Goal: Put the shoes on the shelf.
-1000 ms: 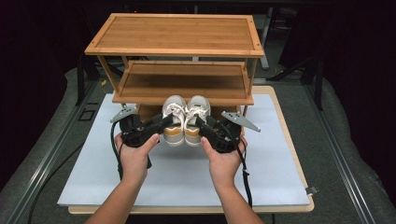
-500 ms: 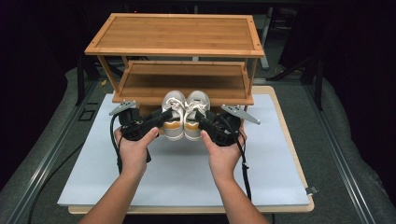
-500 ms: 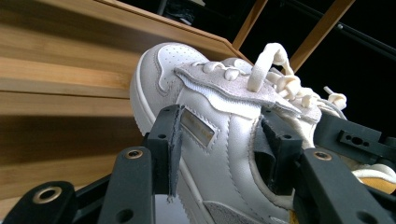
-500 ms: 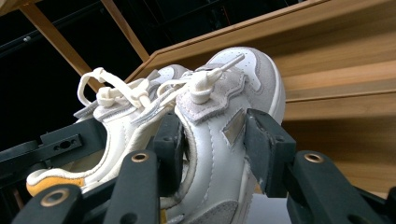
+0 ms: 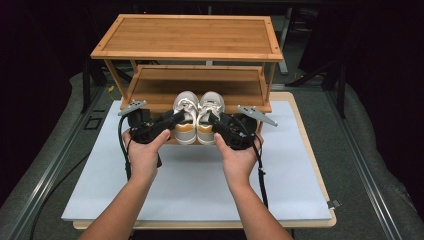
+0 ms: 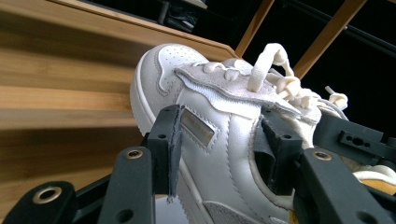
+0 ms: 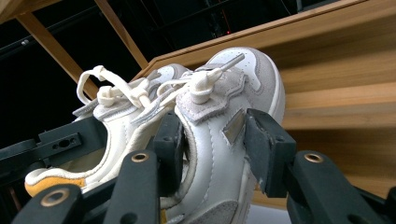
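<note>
Mid-frame: left gripper (image 5: 172, 119) clamps left shoe (image 5: 185, 117), right gripper (image 5: 215, 120) clamps right shoe (image 5: 209, 116); toes at lower shelf (image 5: 150, 85), placement and release pending.

We see two white shoes (image 5: 197, 117) with grey patches, cream laces (image 6: 280, 79) and orange-yellow heels. The shelf (image 5: 187, 37) is warm brown wood with stripes. Both tools (image 5: 172, 120) (image 5: 216, 121) are black. The surface (image 5: 190, 185) is pale blue-white.
</note>
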Available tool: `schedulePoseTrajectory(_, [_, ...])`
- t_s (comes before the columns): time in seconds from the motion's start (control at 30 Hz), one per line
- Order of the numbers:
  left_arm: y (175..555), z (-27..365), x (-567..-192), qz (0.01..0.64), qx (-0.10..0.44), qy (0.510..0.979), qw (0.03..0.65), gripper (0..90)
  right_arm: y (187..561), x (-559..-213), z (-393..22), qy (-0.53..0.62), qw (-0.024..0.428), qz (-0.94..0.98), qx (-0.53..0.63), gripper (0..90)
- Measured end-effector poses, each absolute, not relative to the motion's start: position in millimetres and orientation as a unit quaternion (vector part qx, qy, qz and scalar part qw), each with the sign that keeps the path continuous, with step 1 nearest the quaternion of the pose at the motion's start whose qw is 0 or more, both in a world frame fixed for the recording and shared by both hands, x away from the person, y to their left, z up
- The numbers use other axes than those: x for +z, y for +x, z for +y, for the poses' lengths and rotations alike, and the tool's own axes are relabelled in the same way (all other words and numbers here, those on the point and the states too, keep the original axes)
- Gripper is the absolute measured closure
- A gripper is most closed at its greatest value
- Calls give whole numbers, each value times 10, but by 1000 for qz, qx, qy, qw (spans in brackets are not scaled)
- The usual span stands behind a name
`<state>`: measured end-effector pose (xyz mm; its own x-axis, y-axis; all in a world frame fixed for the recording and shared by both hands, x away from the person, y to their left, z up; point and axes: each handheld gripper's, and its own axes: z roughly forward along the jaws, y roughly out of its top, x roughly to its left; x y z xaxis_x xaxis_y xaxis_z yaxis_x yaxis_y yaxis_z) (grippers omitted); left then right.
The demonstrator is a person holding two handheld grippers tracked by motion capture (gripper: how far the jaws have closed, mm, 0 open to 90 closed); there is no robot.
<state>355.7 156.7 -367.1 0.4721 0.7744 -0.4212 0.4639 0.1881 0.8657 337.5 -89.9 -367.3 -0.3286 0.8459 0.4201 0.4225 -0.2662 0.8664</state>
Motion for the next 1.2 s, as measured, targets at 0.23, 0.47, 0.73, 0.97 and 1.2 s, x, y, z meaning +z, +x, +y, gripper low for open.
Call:
schedulePoseTrajectory(0.23, [3658, 1572, -3649, 499, 129, 621, 591, 553, 3483, -3637, -899, 550, 184, 579, 573, 584])
schedulePoseTrajectory(0.47, [3813, 1577, -3620, 500, 130, 626, 584, 553, 3612, -3615, -872, 554, 188, 579, 568, 584])
schedulePoseTrajectory(0.73, [3986, 1592, -3596, 505, 121, 628, 580, 552, 3776, -3603, -867, 560, 179, 578, 566, 584])
schedulePoseTrajectory(0.97, [4143, 1574, -3588, 514, 113, 633, 569, 552, 3916, -3597, -870, 573, 178, 581, 550, 584])
schedulePoseTrajectory(1.2, [4249, 1583, -3587, 522, 99, 625, 572, 552, 4047, -3596, -885, 576, 166, 574, 559, 584])
